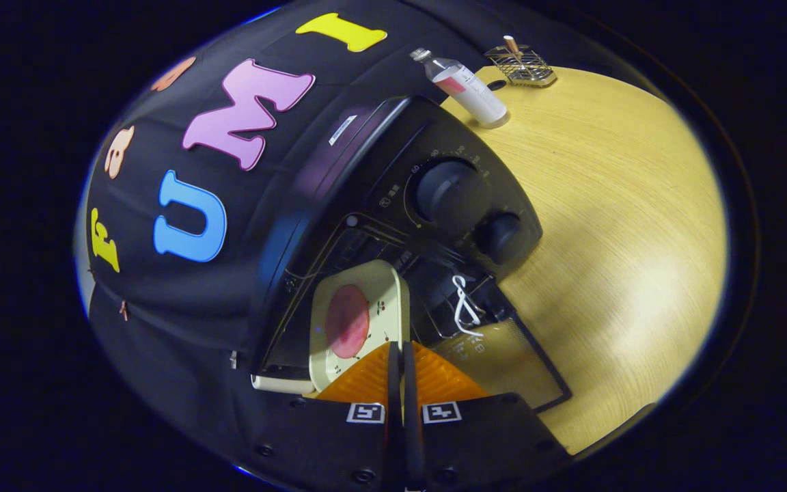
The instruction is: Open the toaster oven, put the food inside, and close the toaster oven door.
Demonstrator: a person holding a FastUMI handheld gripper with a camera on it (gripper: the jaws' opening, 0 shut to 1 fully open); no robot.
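A black toaster oven (380, 205) sits on a pale wooden bench (612, 246), and everything here is placed relative to it. Its glass door (503, 355) hangs open, folded down flat toward the bench, with a loop of white cord (463, 306) tied at the handle. On the oven's front panel, beside the opening, are two dark round knobs, a larger one (445, 190) and a smaller one (501, 236).

A cream-coloured square tray (359, 321) carrying a round pink slice of food (347, 321) sits partly inside the oven's opening, its near edge at the mouth.

The tongs (403, 355) are at the oven's mouth with their two fingers drawn together, almost no gap between them, their tips at the near edge of the tray. Whether they pinch the tray's rim cannot be told.

Beyond the oven, on the bench, stands a clear bottle (465, 85) with a pink and white label, and farther back a small wire rack (522, 67) holding a stick-like item.
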